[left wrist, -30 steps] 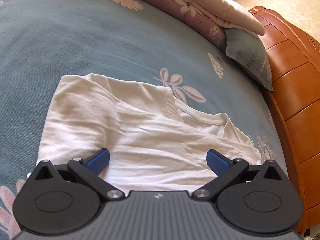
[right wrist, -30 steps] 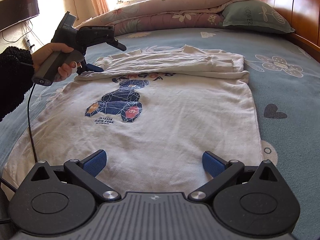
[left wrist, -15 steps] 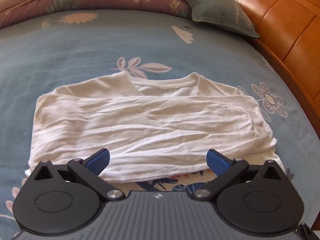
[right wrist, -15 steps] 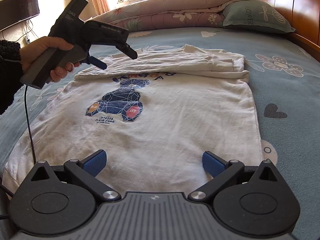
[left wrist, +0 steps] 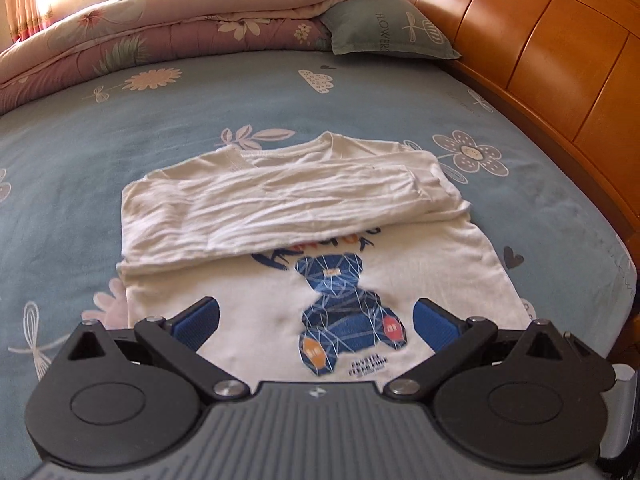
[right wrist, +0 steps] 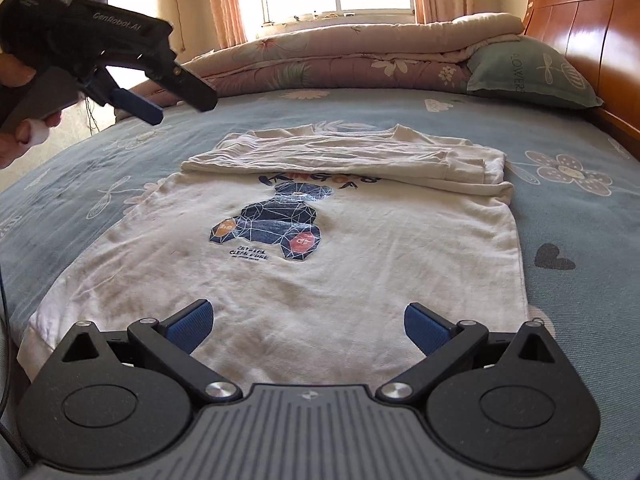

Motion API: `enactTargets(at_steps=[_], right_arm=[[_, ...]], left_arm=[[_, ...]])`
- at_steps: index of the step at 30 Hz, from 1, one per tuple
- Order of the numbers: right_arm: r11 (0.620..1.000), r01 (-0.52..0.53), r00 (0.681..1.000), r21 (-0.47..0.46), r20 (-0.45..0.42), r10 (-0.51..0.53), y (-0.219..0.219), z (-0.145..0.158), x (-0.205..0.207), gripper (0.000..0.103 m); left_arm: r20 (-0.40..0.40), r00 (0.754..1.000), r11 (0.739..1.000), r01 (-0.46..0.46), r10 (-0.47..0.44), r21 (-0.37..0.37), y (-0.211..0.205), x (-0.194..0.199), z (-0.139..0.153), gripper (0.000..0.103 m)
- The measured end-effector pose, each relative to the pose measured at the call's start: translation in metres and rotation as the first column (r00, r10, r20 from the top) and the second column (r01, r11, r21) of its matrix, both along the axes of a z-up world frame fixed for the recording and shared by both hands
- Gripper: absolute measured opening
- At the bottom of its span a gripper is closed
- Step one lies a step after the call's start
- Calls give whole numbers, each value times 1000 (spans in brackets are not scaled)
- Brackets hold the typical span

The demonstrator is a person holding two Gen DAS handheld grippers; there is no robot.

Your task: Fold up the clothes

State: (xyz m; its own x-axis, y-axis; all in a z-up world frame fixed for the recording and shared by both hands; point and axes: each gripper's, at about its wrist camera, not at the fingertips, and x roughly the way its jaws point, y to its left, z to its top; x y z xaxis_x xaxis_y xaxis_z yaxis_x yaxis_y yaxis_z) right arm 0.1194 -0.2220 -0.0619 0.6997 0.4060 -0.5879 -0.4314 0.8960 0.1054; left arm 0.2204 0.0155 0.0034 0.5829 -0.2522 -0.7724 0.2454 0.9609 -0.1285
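Lying flat on the blue flowered bedsheet is a white shirt, its sleeves folded across the chest so they cover the top of the bear print. Faint brownish marks show on the lower half. The right gripper sits low over the hem, its blue pads spread wide and holding nothing. The left gripper is up in the air off to the side, held by a hand, its fingers also apart and empty. Beyond the shirt, a rolled quilt and a green pillow rest against the wooden headboard.
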Motion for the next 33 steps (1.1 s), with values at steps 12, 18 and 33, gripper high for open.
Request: enactTargets(at_steps=[12, 18, 33], right_arm=[[994, 60, 996, -87, -62, -65, 1, -26, -5, 103], [992, 86, 995, -96, -39, -90, 4, -29, -8, 103], [998, 5, 1000, -66, -19, -7, 32, 1, 17, 103]], left_arm=[[-93, 994, 998, -58, 60, 22, -4, -61, -93, 102], [-7, 997, 996, -77, 77, -44, 5, -90, -96, 102], [128, 981, 989, -140, 146, -56, 45, -103, -66, 102]])
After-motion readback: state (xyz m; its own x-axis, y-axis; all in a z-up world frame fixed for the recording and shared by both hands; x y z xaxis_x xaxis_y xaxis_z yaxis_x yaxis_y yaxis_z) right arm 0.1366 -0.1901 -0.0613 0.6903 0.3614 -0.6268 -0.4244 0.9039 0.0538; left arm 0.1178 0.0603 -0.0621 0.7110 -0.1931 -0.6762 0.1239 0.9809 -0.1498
